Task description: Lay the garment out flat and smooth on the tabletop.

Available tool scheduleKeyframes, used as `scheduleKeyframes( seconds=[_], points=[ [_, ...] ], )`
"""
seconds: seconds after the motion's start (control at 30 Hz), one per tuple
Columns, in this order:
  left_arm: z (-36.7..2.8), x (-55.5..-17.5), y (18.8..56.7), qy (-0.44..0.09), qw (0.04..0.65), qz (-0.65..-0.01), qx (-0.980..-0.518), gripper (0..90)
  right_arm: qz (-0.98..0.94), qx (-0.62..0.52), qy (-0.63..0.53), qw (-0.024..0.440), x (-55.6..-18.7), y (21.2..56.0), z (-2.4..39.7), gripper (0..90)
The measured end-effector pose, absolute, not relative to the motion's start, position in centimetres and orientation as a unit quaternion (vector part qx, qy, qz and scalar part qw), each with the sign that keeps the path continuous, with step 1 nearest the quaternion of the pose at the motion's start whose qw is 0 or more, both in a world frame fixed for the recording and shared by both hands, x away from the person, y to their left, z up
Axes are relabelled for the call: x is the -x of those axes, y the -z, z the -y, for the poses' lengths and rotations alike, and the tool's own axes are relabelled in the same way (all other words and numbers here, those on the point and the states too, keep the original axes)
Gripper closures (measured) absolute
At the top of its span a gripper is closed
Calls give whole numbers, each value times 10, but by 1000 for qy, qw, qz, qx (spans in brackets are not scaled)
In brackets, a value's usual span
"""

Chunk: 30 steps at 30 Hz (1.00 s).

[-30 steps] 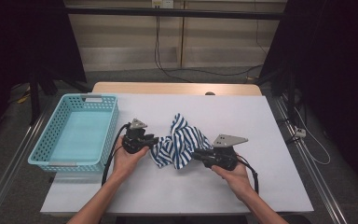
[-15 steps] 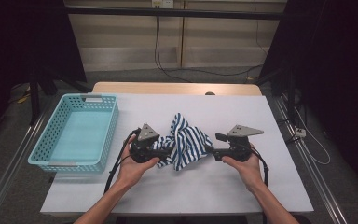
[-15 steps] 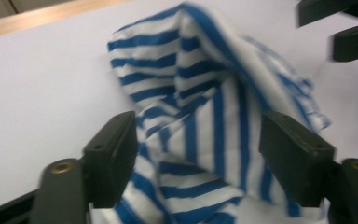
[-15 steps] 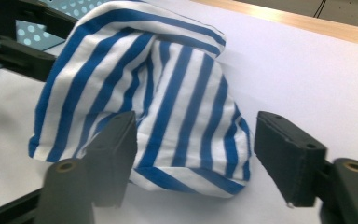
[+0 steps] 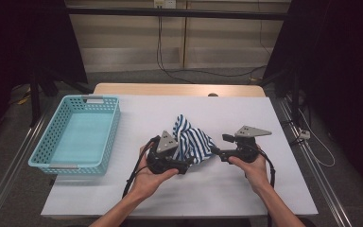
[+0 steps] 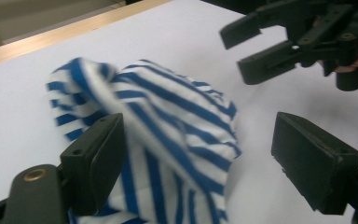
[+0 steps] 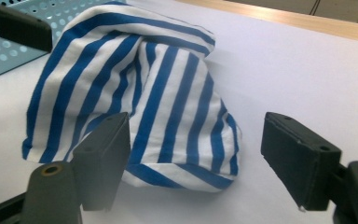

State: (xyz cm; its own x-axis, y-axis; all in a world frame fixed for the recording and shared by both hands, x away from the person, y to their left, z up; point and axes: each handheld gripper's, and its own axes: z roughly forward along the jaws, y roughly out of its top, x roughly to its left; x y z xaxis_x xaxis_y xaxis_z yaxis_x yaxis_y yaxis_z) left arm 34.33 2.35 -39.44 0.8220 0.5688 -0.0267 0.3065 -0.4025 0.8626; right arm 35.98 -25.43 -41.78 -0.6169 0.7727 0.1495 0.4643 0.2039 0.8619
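A blue-and-white striped cloth point(image 5: 192, 138) lies bunched in a heap at the middle of the white table point(image 5: 246, 113). My left gripper point(image 5: 187, 166) sits at its near left side and my right gripper point(image 5: 216, 153) at its right side, both pointing at it. In the left gripper view the jaws of my left gripper point(image 6: 200, 163) stand wide apart, having just been opening; the cloth point(image 6: 168, 116) rests loose between them, close by the left jaw. My right gripper point(image 7: 200, 158) has likewise just been opening, and the cloth point(image 7: 135, 88) lies loose just ahead of it.
A light blue plastic basket point(image 5: 52, 146) stands at the table's left edge, with nothing in it. The table's far edge is a wooden strip point(image 5: 179, 89). White tabletop lies bare behind and in front of the cloth. Cables trail from both grippers toward the near edge.
Both grippers have opened and let go of the cloth, which now sits as a loose heap. The left hand moved right and nearer; the right hand drew back to the right.
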Motion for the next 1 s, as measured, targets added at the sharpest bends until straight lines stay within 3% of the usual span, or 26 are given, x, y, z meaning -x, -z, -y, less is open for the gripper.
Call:
scheduleKeyframes(
  seconds=[0.23,0.4,0.47,0.83,0.93,1.0],
  points=[
    [5,-345,401,-139,478,-259,-828,208,-749,-425,-478,173,-362,423,262,178],
    [15,-354,405,-126,472,-241,-839,409,-743,-428,-482,181,-361,421,265,169],
    [19,-361,417,-117,449,-240,-853,444,-742,-432,-479,184,-361,422,266,166],
    [35,-369,449,-154,385,-239,-878,368,-745,-435,-473,178,-364,426,268,188],
    [38,-371,452,-183,367,-246,-878,504,-750,-430,-474,169,-364,427,268,220],
    [34,-373,451,-172,371,-257,-876,583,-750,-430,-475,167,-364,427,267,220]
  ],
)
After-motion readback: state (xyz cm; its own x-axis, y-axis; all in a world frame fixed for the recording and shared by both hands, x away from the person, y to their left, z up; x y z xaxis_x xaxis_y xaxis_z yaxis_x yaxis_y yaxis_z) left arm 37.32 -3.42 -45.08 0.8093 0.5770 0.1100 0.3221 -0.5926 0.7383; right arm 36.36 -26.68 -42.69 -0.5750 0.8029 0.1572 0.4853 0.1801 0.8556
